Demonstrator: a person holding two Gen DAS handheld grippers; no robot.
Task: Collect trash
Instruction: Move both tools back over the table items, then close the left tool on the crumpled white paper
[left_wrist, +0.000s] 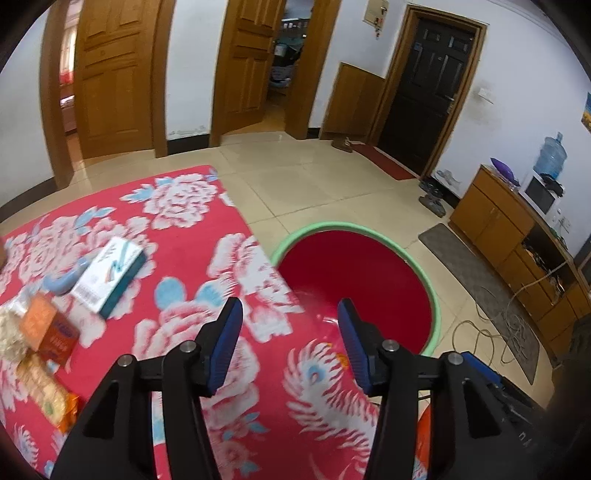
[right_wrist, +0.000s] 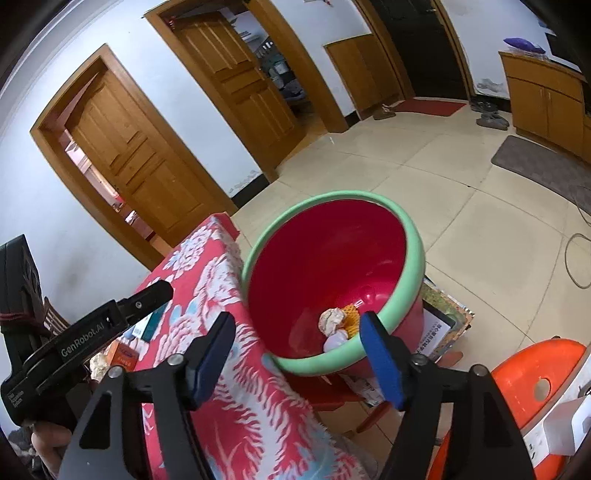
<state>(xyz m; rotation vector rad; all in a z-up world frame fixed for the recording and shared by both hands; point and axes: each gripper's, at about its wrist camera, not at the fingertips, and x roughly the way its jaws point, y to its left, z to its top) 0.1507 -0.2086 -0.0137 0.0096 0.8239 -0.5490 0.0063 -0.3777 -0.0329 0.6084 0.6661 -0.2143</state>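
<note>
Two wooden doors (left_wrist: 110, 74) stand ajar beside a dark door (left_wrist: 424, 85). A water jug (left_wrist: 550, 155) and microwave (left_wrist: 541, 197) top the wooden cabinet (left_wrist: 491, 218); a grey mat (left_wrist: 480, 291) lies on the tiled floor (left_wrist: 314, 184).

Bright even daylight, motion blur, heavy fisheye edge warping.

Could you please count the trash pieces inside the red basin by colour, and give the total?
beige crumpled wad: 1
orange netted piece: 1
white piece: 1
Total: 3 visible in the red basin; its near rim may hide more.
</note>
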